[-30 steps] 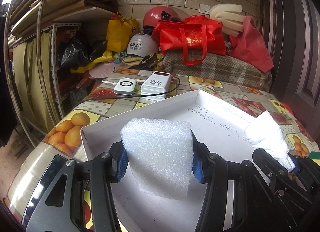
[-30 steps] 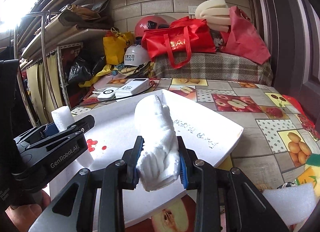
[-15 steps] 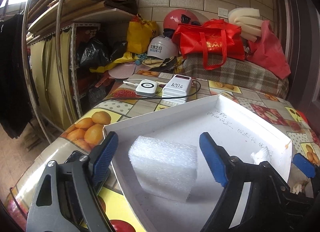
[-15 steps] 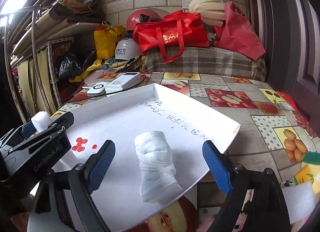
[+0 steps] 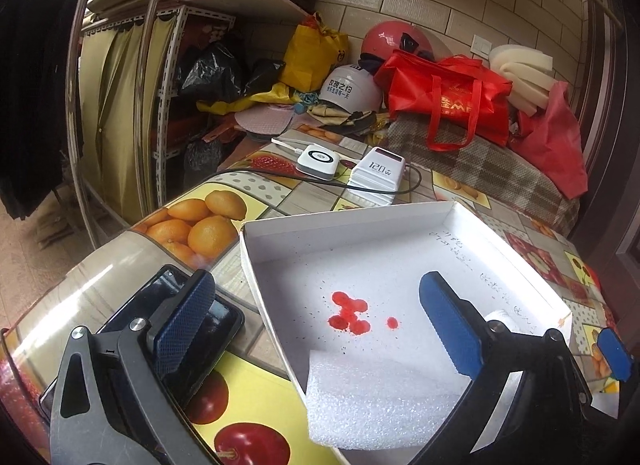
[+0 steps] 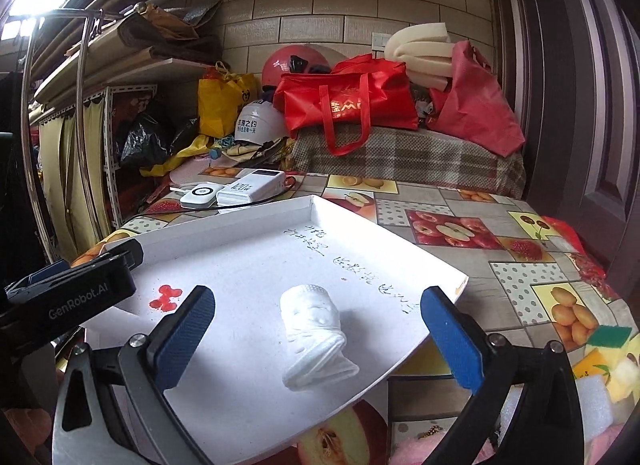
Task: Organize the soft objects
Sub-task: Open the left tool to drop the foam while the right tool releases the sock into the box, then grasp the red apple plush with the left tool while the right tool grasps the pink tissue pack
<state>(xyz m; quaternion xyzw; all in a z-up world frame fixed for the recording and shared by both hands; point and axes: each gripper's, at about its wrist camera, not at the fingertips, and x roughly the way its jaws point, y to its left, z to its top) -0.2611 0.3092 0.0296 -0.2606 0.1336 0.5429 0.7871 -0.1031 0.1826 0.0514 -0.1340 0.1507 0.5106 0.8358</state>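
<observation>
— Both soft pieces are no longer being gripped: a second ago the foam block [image 5: 384,401] and the rolled white cloth [image 6: 316,341] were being squeezed, and now they are being left lying in the white tray [image 5: 352,221].

— How wide are the tongs being held?

— The left gripper [image 5: 320,321] is being held at full spread, nothing touched by its blue pads [image 5: 182,325]; the block is lying low between them, at the tray's near corner. The right gripper [image 6: 316,337] has just been opening, and the cloth is lying free between its jaws.

— What is being hidden?

— The block's lower edge is being cut off by the frame, a dark phone [image 5: 188,345] is being partly covered by the left pad, and the handwriting [image 6: 344,261] on the tray floor cannot be read.
</observation>
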